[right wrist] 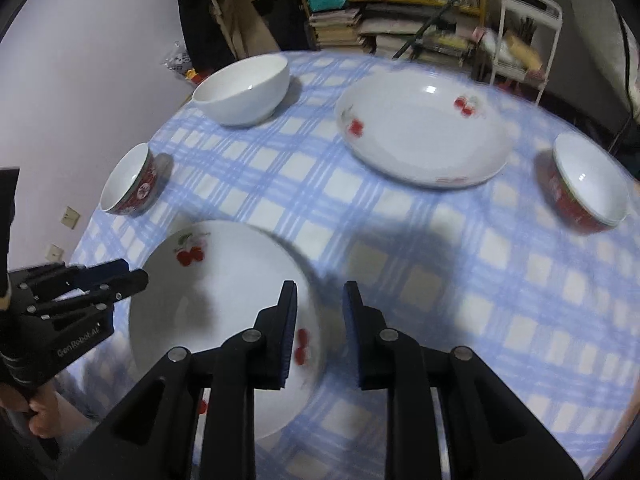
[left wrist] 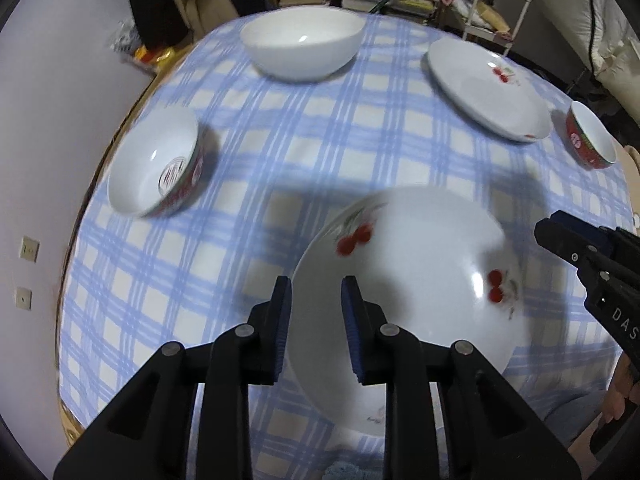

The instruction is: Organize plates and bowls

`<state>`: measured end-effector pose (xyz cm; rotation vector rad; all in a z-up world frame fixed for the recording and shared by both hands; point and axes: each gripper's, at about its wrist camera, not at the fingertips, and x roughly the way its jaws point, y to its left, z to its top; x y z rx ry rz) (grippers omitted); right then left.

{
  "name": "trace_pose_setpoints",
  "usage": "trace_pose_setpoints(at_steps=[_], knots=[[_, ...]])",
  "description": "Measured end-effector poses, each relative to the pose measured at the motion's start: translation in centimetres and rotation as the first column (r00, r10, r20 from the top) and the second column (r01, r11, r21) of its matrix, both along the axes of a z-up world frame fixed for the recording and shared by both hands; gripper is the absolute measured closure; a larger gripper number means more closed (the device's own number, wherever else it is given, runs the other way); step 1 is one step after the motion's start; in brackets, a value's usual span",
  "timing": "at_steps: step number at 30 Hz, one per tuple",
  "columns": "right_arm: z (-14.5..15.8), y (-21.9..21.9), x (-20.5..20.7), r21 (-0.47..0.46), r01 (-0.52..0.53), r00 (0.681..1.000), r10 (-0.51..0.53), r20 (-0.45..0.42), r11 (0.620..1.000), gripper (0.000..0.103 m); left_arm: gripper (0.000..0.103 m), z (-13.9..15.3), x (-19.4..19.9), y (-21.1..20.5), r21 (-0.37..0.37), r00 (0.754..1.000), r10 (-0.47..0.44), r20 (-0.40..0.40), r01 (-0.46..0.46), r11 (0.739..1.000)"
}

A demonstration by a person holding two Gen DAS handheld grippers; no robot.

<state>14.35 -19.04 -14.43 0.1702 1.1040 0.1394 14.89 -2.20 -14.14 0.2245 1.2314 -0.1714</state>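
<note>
Both grippers are hanging over the near cherry plate (left wrist: pixel 404 304) at the table's front edge — left gripper (left wrist: pixel 316 300) and right gripper (right wrist: pixel 320 304) each w/ jaws parted, holding nothing. Looks like the pickup step is just starting; next they're needing to straddle the rim, close, then carry it onto the far cherry plate (right wrist: pixel 424 136) — bowls waiting.

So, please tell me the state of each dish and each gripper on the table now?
Near cherry plate: flat on the cloth, not gripped.
Far cherry plate: flat, empty.
White bowl: upright, empty.
Left red bowl: upright, empty.
Right red bowl: upright, empty.
Left gripper: open, holds nothing.
Right gripper: open, holds nothing.
</note>
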Motion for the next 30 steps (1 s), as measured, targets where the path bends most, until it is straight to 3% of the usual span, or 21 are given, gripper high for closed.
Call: trace_pose_setpoints(at_steps=[3,8,9,11,15,18,21,30], knots=[[1.0,-1.0,0.6,-0.008,0.016,1.000,-0.016,0.019,1.000,0.056,0.076,0.8,1.0,-1.6,-0.001,0.999,-0.030,0.018,0.030,1.000],[2.3,-3.6,2.4,-0.042,0.047,0.999,-0.046,0.028,0.998,0.050,0.072,2.0,3.2,-4.5,-0.008,0.996,-0.074,0.051,0.075,0.997],[2.6,-4.4,2.9,-0.032,0.056,0.998,-0.056,0.023,0.998,0.045,0.071,2.2,3.7,-5.2,-0.002,0.994,-0.087,0.061,0.087,0.996],[2.9,-6.0,3.6,-0.007,0.078,0.997,-0.078,0.023,0.997,0.039,0.059,2.5,4.7,-6.6,0.007,0.990,-0.115,0.080,0.115,0.993],[3.1,-8.6,5.2,0.015,0.111,0.994,-0.111,0.024,0.994,0.037,0.050,2.5,7.2,-9.0,0.014,0.984,-0.143,0.105,0.142,0.990],[3.1,-10.6,6.8,0.030,0.136,0.990,-0.137,0.030,0.990,0.026,0.048,1.8,8.9,-10.7,0.074,0.978,-0.168,0.121,0.160,0.984],[3.3,-11.9,8.4,-0.018,0.138,0.989,-0.136,0.065,0.990,0.012,0.042,1.3,10.6,-11.9,0.076,0.976,-0.186,0.117,0.178,0.981],[2.6,-15.1,13.1,-0.092,0.136,0.988,-0.128,0.087,0.986,0.010,0.039,0.4,16.2,-15.1,-0.007,0.981,-0.163,0.102,0.165,0.986]])
